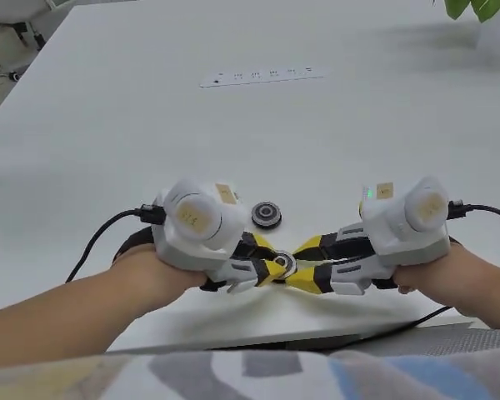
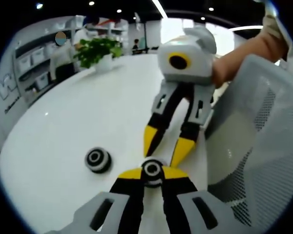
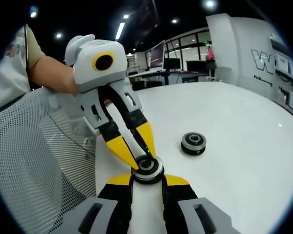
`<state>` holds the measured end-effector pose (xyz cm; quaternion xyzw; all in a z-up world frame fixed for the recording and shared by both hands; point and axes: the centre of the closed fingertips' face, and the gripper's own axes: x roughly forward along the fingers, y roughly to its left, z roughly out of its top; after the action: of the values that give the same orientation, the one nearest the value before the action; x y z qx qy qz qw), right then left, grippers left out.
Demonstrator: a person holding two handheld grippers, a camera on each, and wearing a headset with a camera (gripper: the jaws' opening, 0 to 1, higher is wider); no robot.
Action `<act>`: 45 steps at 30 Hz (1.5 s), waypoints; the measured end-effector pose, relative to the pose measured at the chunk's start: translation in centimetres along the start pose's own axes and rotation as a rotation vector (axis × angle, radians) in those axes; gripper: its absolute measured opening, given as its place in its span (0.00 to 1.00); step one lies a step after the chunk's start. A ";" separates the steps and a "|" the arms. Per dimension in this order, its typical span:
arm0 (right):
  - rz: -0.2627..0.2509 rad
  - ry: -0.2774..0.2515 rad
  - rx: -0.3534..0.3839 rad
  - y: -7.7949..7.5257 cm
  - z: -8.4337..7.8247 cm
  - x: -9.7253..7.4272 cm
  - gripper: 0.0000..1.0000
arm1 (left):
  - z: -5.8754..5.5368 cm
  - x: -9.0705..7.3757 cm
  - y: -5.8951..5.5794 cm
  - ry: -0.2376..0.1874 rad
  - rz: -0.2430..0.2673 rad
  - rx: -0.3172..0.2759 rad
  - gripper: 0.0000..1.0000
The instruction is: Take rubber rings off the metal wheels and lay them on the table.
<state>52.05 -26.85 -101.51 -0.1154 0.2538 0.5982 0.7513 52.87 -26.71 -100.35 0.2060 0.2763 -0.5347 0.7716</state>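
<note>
Black rubber ring (image 3: 147, 161) sat on its small silver metal wheel (image 1: 282, 265), held between both grippers at the near edge of the white table (image 1: 233, 125). My left gripper (image 2: 153, 173) and right gripper (image 3: 147, 179) were each closed narrowly on that wheel from opposite sides. Which one had the ring itself, I could not tell. I judged a slipping pull could flick the wheel off that edge, or into the second ringed wheel (image 1: 267, 214) nearby.
</note>
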 end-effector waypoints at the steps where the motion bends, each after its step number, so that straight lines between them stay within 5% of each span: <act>1: -0.001 0.002 -0.001 0.0 0.0 0.0 0.20 | 0.0 0.0 0.0 0.000 0.001 0.000 0.13; 25: -0.020 0.032 0.030 -0.3 -0.8 -0.3 0.08 | 0.0 0.0 0.0 0.002 0.013 -0.003 0.13; 35: -0.024 0.025 0.131 0.0 -1.0 -0.5 0.00 | 0.0 0.0 0.1 0.007 0.018 0.010 0.13; 42: -0.051 -0.095 0.327 -0.8 0.3 -1.3 0.00 | 0.0 0.0 0.1 0.011 0.021 0.018 0.13; 45: -0.057 -0.076 0.315 -0.6 0.2 -1.2 0.00 | 0.0 0.0 0.1 0.012 0.022 0.020 0.13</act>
<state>52.44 -27.90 -100.78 0.0194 0.3123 0.5336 0.7858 52.95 -26.66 -100.39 0.2197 0.2735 -0.5278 0.7735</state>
